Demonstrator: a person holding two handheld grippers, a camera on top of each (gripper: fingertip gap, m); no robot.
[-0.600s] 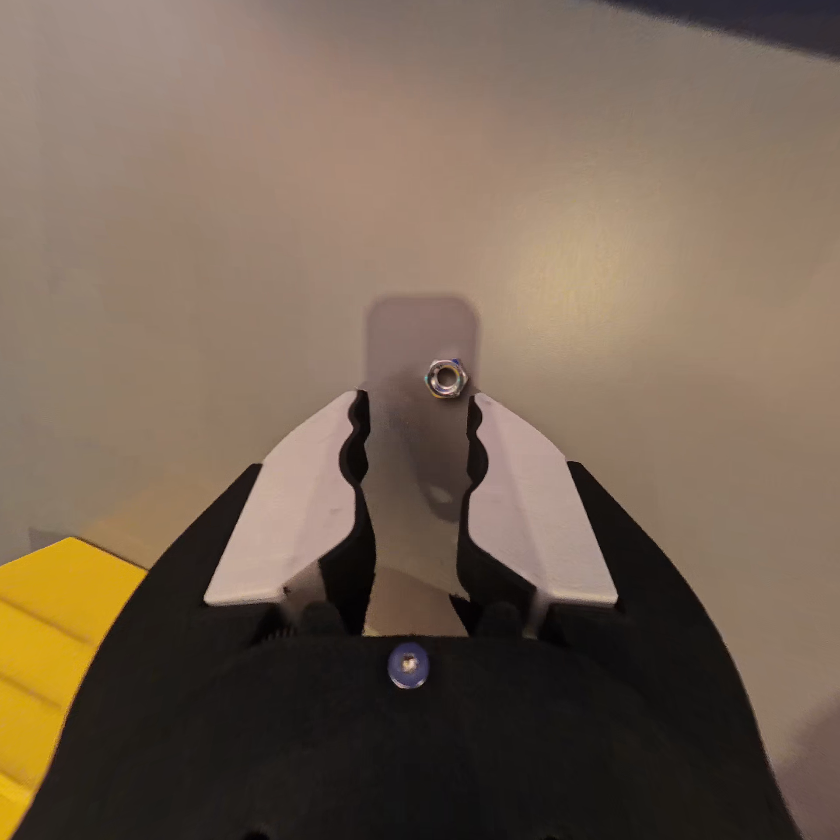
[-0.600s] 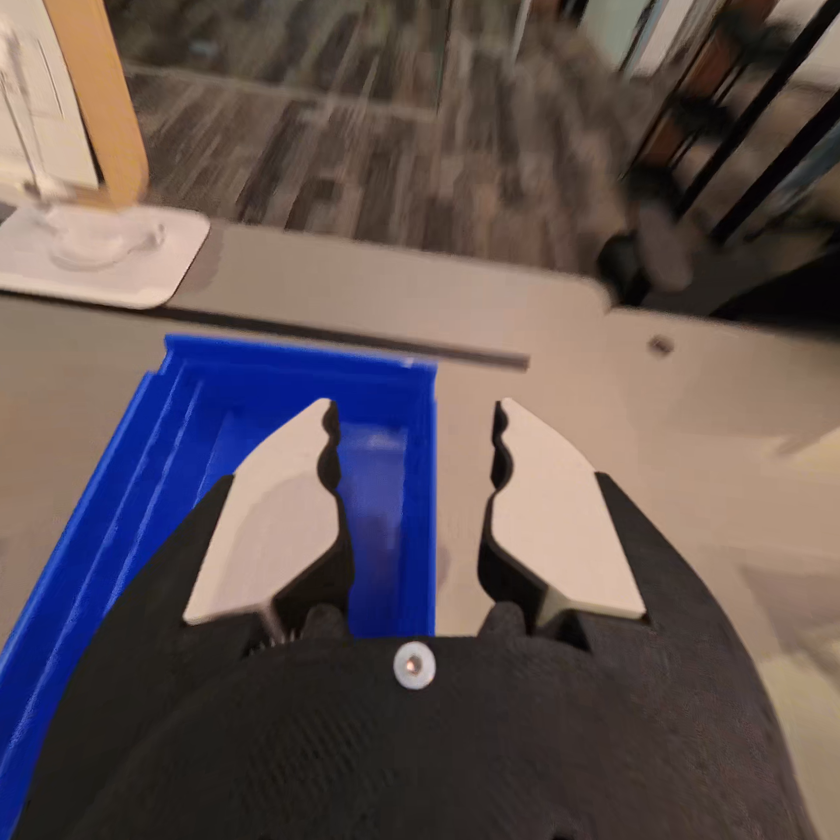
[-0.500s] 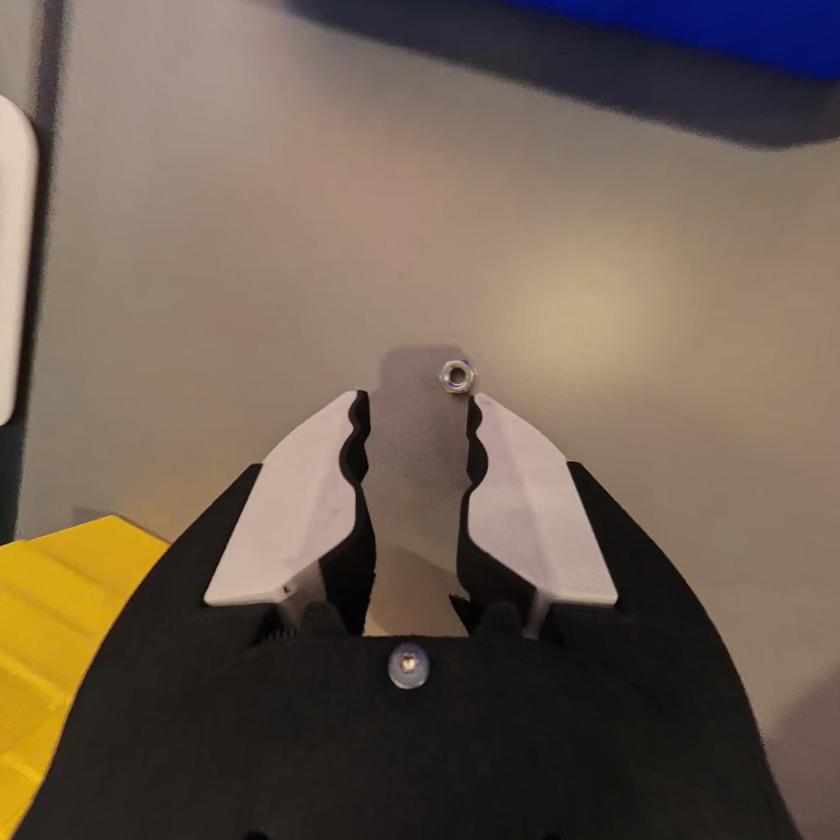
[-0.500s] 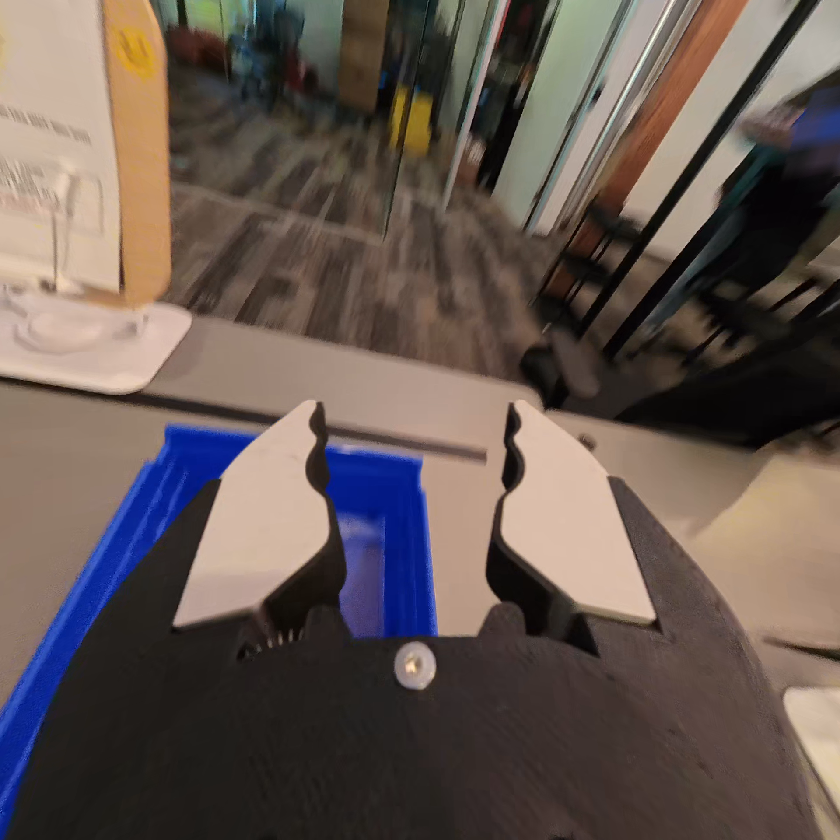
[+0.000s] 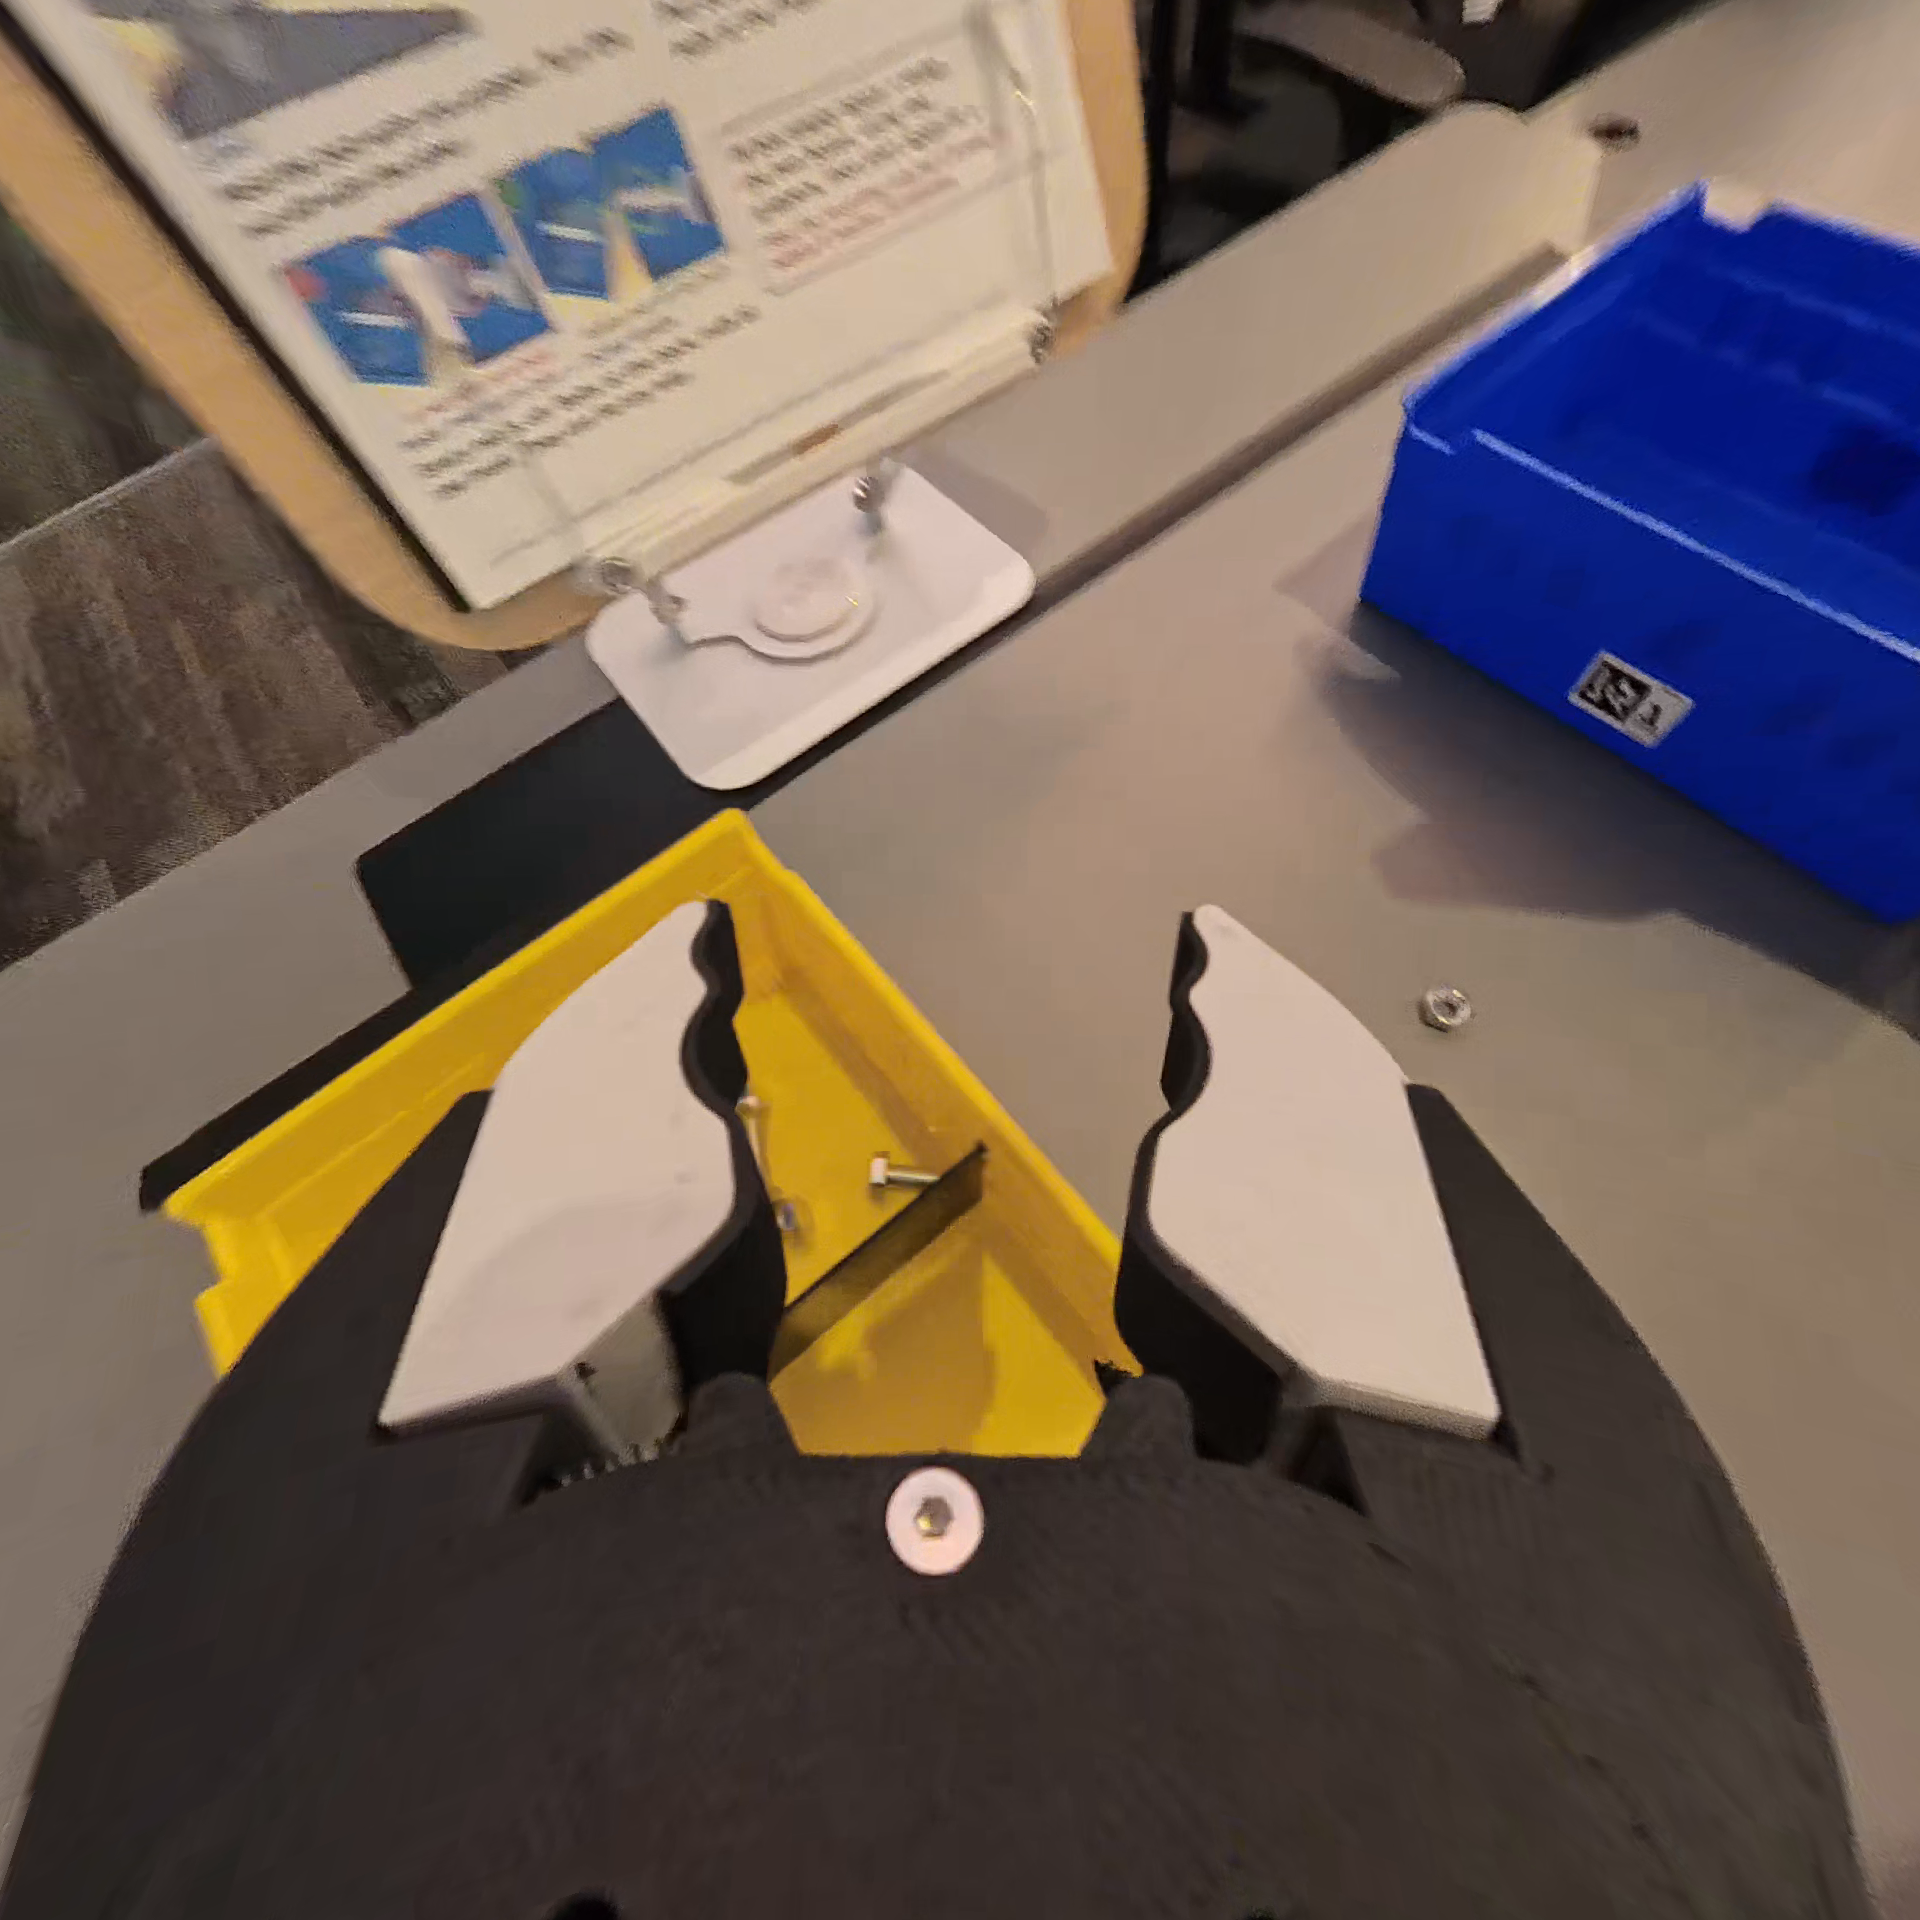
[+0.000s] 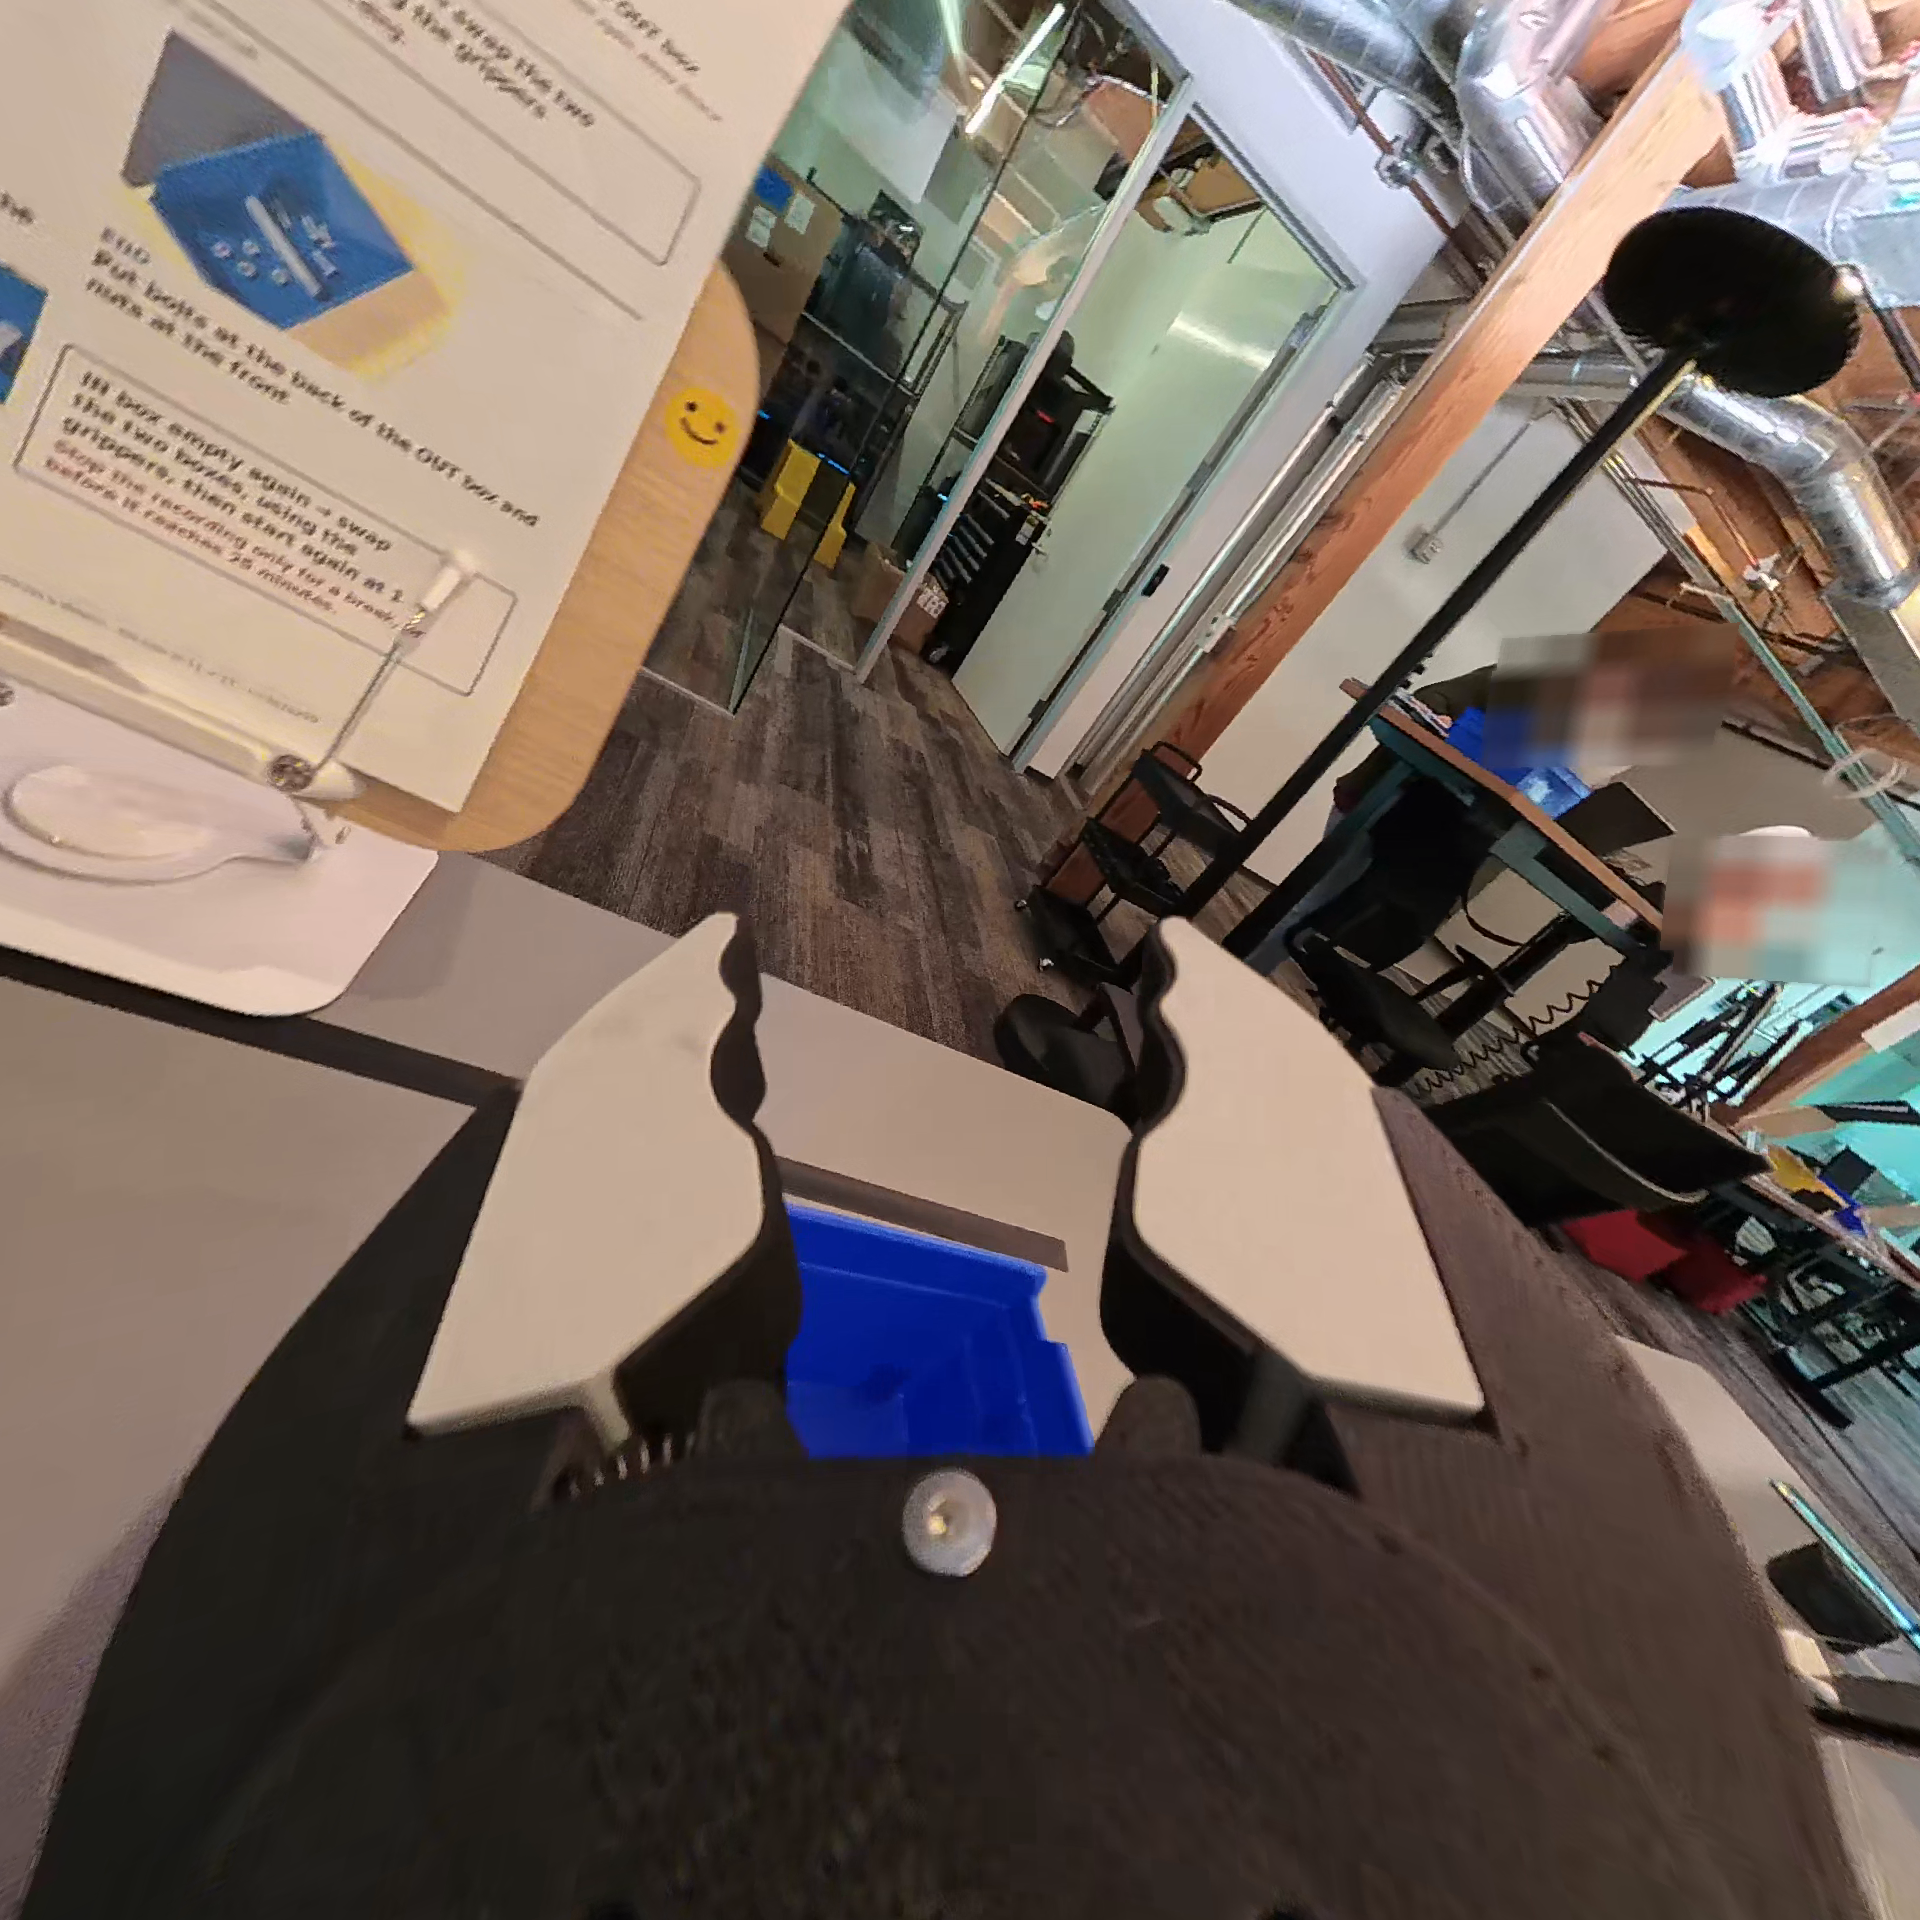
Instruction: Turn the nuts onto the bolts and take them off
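Yellow bin [image 5: 940, 1049] sits on the grey desk [image 5: 1091, 831] right under the left gripper [image 5: 956, 925]. It's got a dark divider [image 5: 883, 1236] across it, and in the far section there's one small bolt [image 5: 902, 1176] lying flat plus a second bolt [image 5: 764, 1153] half hidden behind the left finger. The near section looks bare as far as I can see. Left gripper is spread wide with nothing in it.

The blue bin [image 5: 1662, 520] is off to the right on the same desk, with a small sticker [image 5: 1629, 698] on its side. Too blurry to say what's inside it. One loose nut [image 5: 1444, 1008] sits on the desk between the two bins, just beside the right finger, touching neither bin.

The right wrist view only catches a corner of the blue bin [image 6: 914, 1340] between its fingers, no nut, no yellow bin. Right gripper [image 6: 940, 966] is also spread apart and holding nothing. That view does get the room behind: glass doors [image 6: 987, 364], chairs, another table [image 6: 1507, 821].

An instruction sheet on a white stand [image 5: 821, 644] sits at the far edge of the desk, visible in both views.
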